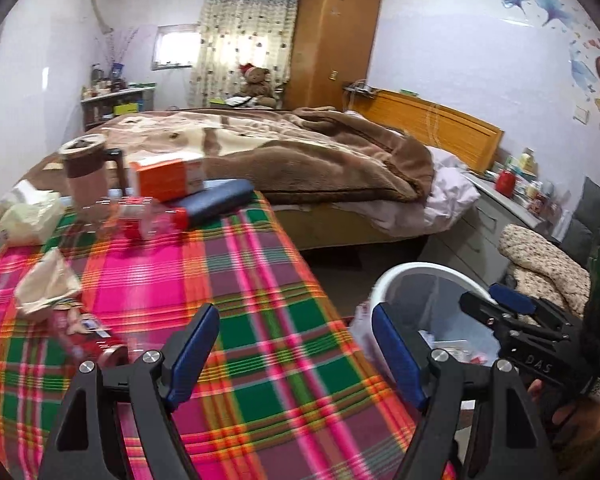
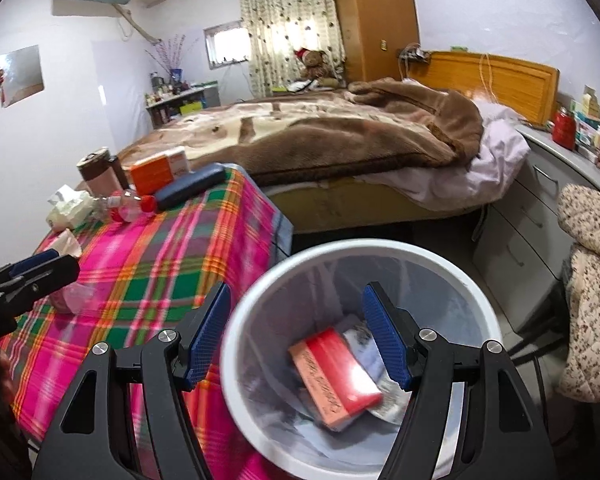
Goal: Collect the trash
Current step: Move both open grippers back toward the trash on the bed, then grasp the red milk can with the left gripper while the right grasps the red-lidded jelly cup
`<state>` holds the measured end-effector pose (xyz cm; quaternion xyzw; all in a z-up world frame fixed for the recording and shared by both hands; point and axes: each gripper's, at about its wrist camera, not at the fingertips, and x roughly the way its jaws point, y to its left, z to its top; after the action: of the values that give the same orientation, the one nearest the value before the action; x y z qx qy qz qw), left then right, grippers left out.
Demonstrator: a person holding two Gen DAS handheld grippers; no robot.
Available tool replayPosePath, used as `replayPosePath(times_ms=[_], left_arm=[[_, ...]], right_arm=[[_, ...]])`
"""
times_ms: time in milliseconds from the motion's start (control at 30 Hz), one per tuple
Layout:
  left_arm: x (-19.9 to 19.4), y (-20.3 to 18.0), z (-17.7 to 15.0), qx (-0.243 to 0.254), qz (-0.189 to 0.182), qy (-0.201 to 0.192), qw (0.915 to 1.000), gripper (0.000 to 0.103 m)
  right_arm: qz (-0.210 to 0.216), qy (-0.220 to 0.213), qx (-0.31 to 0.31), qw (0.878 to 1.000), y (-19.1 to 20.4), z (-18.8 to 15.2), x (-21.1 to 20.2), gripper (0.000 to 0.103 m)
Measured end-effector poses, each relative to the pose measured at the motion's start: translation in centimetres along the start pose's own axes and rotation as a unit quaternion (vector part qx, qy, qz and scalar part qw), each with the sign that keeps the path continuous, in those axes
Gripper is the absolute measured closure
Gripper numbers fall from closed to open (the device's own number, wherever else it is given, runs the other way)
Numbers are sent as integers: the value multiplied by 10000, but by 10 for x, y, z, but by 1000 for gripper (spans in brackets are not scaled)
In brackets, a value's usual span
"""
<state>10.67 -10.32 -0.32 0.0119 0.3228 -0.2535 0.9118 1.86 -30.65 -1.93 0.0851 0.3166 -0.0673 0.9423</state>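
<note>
Trash remains on the table; both claws empty, bin beside the table's right edge.

Left to right: a crumpled tissue (image 1: 46,286) near the table's (image 1: 260,364) left edge looks light and soft, best pinched at its raised peak; the red can (image 1: 90,338) just beside it seems thin-walled and slippery, so grip across its middle. Left gripper (image 1: 296,356) hangs spread wide over the cloth. Right gripper (image 2: 298,340) stands apart above the bin (image 2: 340,246), where a red box (image 2: 334,378) lies.

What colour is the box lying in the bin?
Red and salmon-pink box, inside the white bin; clearest in the right wrist view.
</note>
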Motion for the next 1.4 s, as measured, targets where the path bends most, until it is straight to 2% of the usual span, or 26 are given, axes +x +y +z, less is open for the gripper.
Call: replayPosePath(times_ms=[233,433,800,1033,1400], left_arm=[[-17,47,-4,-256,515,-86,9983,25],[-28,90,-7,-589,731,-83,9955,24],[-36,166,-20,-1057,1276,93,9861,24],[-28,190,-25,-1155,1300,258,9844,24],[5,202,-20,-1360,881,499,9855,24]], right_arm=[[278,4,-281,9992,32,2,9,33],[524,89,-472,9975,59,1,18,33],[1155,523,-1088,9860,117,-10,43,33],[1418,799,-1411,9765,149,-16,59,33],[2146,1158,-1490,9583,187,-20,78,33]])
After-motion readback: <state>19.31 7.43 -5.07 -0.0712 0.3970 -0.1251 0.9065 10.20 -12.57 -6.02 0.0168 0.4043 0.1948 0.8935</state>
